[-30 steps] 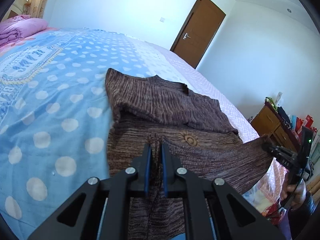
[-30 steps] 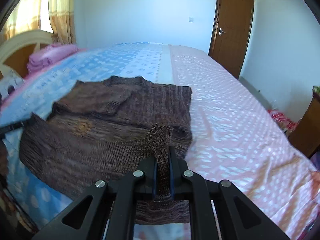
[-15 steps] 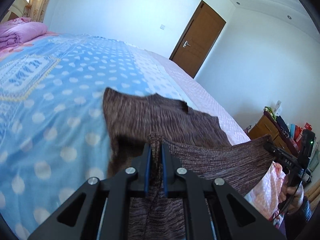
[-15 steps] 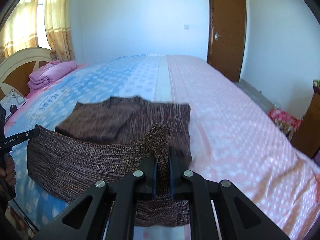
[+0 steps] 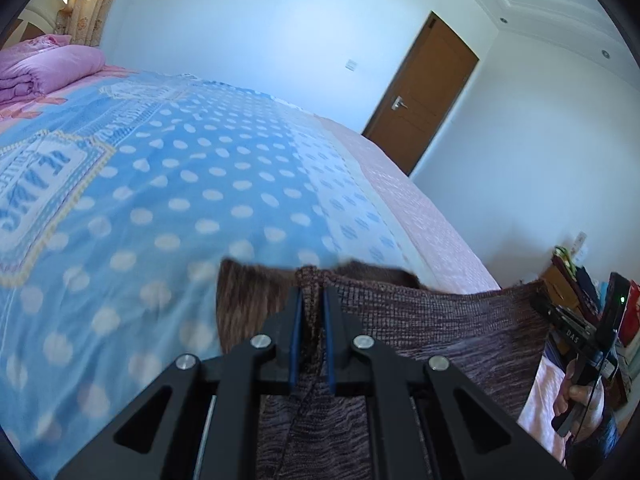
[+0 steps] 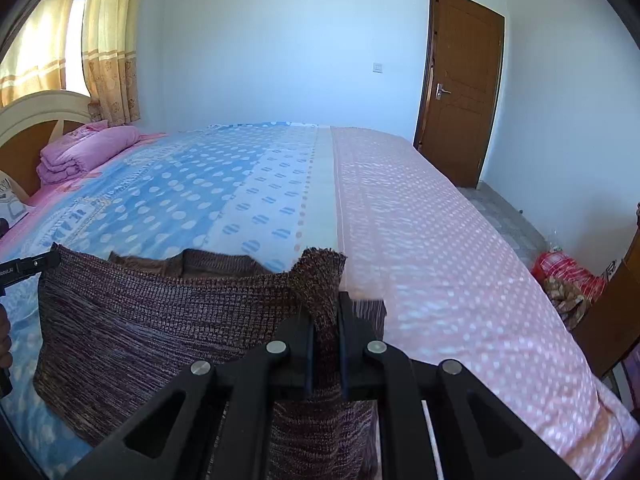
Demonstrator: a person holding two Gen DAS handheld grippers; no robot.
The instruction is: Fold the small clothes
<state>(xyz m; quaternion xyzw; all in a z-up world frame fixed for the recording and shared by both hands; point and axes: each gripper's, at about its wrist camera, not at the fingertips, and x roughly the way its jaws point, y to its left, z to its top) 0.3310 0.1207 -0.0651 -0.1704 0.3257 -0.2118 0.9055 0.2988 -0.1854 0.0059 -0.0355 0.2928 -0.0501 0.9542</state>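
A brown knitted sweater is stretched between my two grippers above the near part of the bed. My left gripper is shut on one bottom corner of it. My right gripper is shut on the other corner, which sticks up between its fingers. The lifted hem hangs as a taut band and hides most of the sweater's far part, whose edge still shows on the bedspread. The other gripper appears at each view's side, right gripper and left gripper.
The bed carries a blue dotted spread on the left and a pink dotted one on the right. A folded pink quilt lies by the headboard. A brown door stands beyond. A wooden cabinet with clutter is at the right.
Both grippers have lifted the sweater's bottom hem and carried it forward over the rest of the garment. The lower body and its sun motif are now hidden behind the raised hem.
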